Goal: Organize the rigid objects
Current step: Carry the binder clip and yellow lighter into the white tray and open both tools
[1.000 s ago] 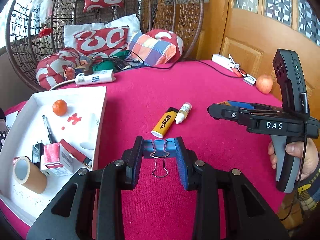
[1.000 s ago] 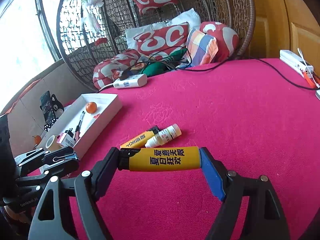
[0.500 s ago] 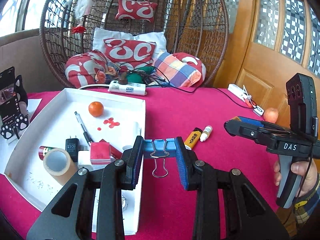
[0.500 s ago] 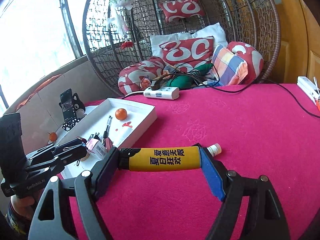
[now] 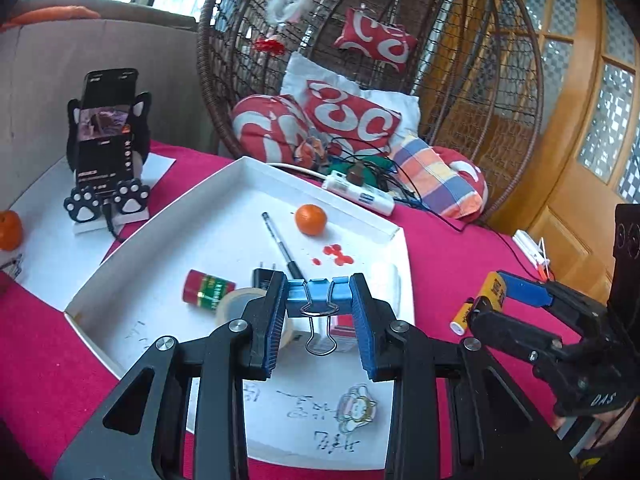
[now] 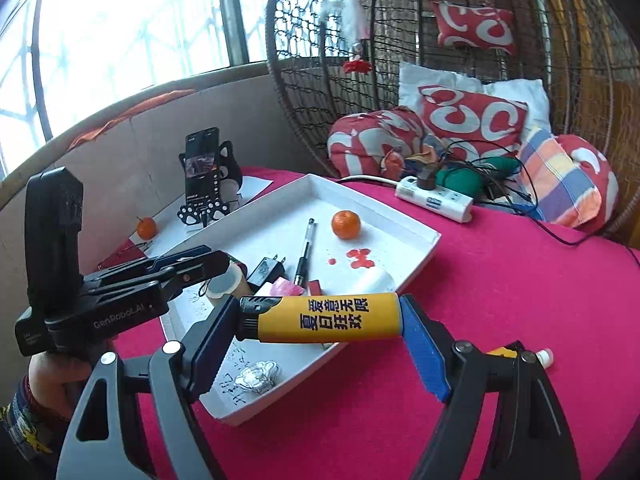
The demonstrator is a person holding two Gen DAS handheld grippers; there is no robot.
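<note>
My left gripper is shut on a blue binder clip and holds it above the white tray. My right gripper is shut on a yellow lighter, held lengthwise over the tray's near right edge. The right gripper also shows at the right of the left wrist view, and the left gripper at the left of the right wrist view. In the tray lie an orange, a pen, a red tube, a tape roll and a black plug.
A second yellow lighter and a small white bottle lie on the red tablecloth right of the tray. A phone on a cat stand, a loose orange, a power strip and a wicker chair with cushions stand behind.
Both grippers have moved left from the open tablecloth to over the white tray, still holding the clip and the lighter. The second lighter and bottle stay behind on the cloth.
</note>
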